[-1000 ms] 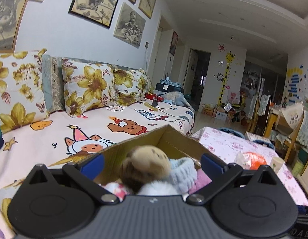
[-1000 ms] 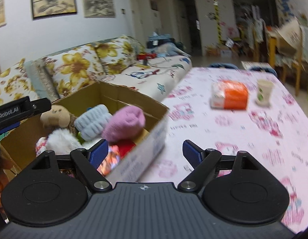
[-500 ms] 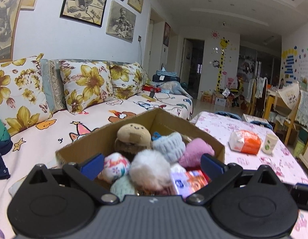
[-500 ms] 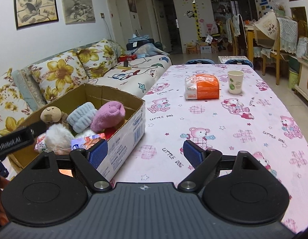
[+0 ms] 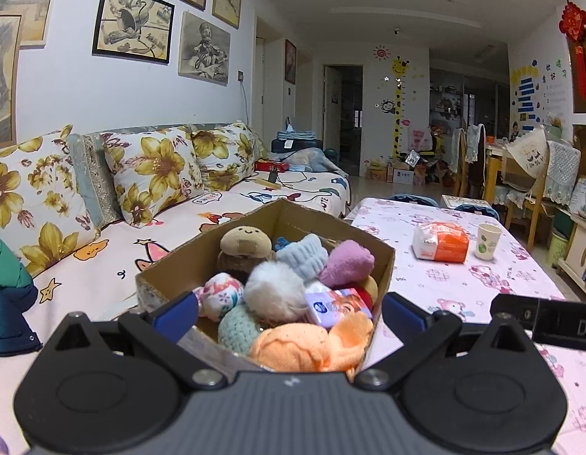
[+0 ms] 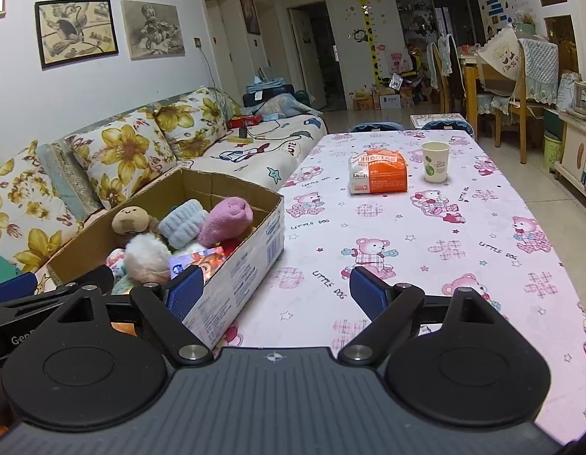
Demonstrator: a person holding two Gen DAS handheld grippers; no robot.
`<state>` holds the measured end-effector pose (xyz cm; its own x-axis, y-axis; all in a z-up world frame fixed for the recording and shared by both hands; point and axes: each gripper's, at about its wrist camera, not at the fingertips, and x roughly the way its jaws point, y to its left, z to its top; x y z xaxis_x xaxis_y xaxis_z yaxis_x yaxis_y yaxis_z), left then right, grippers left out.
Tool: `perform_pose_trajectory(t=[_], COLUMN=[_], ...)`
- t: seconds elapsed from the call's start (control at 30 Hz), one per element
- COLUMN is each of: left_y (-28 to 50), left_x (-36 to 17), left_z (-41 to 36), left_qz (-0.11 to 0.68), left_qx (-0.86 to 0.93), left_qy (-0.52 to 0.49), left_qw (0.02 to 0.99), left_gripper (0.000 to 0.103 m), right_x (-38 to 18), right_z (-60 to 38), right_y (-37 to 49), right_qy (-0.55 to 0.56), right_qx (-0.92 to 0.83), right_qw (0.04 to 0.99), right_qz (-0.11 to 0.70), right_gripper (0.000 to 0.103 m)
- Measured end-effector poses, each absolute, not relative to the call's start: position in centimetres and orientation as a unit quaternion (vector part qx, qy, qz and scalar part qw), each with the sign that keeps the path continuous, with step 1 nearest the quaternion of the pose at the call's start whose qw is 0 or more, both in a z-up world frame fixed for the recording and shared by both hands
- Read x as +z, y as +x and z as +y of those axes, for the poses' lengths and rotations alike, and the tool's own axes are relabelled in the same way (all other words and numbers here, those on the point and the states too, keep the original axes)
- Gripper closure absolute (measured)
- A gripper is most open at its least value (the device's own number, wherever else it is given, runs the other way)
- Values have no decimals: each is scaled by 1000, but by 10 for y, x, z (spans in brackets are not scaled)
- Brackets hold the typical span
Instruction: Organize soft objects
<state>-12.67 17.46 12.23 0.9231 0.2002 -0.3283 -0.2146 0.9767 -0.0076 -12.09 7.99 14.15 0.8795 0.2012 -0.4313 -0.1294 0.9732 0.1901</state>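
The box point(image 6: 232, 265) at the desk's point(image 6: 425, 250) left edge, beside the sofa point(image 5: 103, 265), is heaped with soft things: a tan plush point(image 5: 245, 242), white pompom point(image 5: 274, 290), blue point(image 5: 302, 256), pink point(image 5: 348, 263) and orange point(image 5: 312, 345) pieces, with those underneath hidden. The left tool point(image 5: 289, 313) is spread wide around the box's near end, which its body cuts off. The right tool point(image 6: 278, 290), also spread and empty, hangs right of the box, well short of the tissue pack point(image 6: 378, 176) and cup point(image 6: 435, 167).
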Motion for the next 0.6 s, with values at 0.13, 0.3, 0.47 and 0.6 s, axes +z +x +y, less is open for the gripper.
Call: perform_pose_trajectory(t=[0.13,0.3,0.47,0.6], left_y=[-142,-158,-175,-185], left_x=[128,134,144,148], left_z=[176,181,187,190], left_qz=[162,157,146,139], left_qx=[100,94,90,90], left_qy=[-18,-18,-16,-16], left_qw=[982,983,985,986], left_gripper=[1,1,1,1], right_x=[143,149,156,157], right_z=[85,97,101,105], right_y=[-135,-153,-163,-170], right_qy=[70,56,53,49], right_qx=[86,90,89,96], right_qw=[967,970,972,973], right_qz=[229,218,209,206], right_gripper=[0,0,0,0])
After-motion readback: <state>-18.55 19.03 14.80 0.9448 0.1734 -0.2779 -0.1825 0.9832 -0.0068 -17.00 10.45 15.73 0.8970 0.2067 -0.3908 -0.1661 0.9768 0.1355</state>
